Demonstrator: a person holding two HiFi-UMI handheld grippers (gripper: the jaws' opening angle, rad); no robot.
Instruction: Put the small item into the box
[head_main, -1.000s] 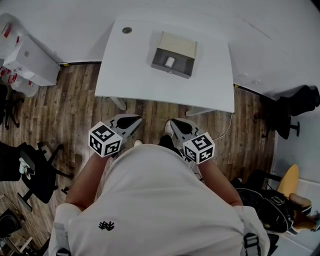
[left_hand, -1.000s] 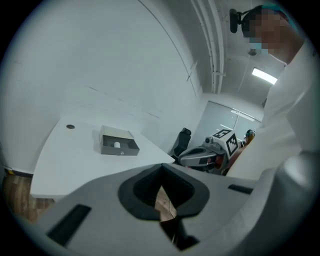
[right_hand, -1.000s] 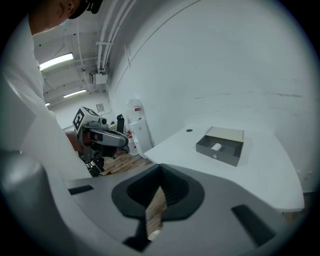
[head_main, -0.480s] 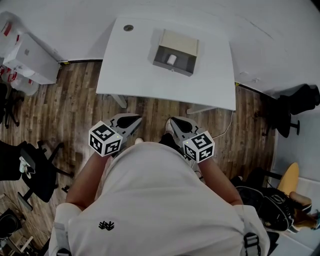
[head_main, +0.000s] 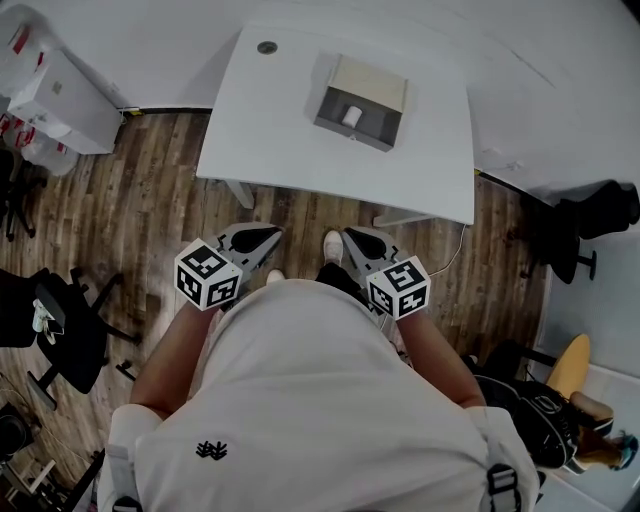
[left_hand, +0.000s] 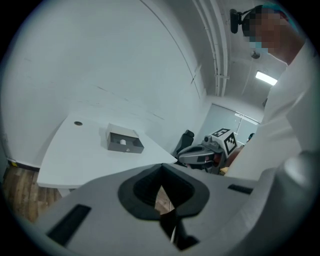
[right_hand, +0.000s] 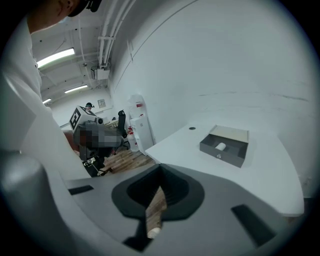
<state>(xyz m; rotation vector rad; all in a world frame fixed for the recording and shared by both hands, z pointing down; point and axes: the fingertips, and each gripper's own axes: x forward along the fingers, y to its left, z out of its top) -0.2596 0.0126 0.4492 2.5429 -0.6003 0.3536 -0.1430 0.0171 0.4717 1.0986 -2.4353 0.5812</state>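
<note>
Head view: the person stands back from the white table (head_main: 280, 140), both forearms bent and tucked close to the waist, so the two claws sit low over the wooden floor (head_main: 120, 210), short of the table's near edge. The left gripper (head_main: 264, 237) points forward and slightly inward, its marker cube (head_main: 207, 277) nearest the body. The right gripper (head_main: 356, 240) mirrors it, with its cube (head_main: 400, 288) at the rear. A shoe (head_main: 332, 246) shows between them.

In the left gripper view the jaws of the left gripper (left_hand: 161, 167) are pressed together at the tips and grasp nothing. Only floor shows through the padded gap behind them. In the right gripper view the right gripper (right_hand: 160, 169) is clenched the same way, tip against tip and empty, with floor and a shoe toe (right_hand: 153, 231) seen through the gap.

The box (head_main: 362, 103) sits on the far half of the table, well apart from both claws, and the small white item (head_main: 351, 116) lies inside its open grey tray – also visible in the left gripper view (left_hand: 123, 142) and the right gripper view (right_hand: 220, 146).

The cubes carry black-and-white square patterns. A small black emblem (head_main: 212, 451) marks the shirt – no letters can be read on it. Red labels on the white cabinet (head_main: 60, 105) at the left are too small to read.
</note>
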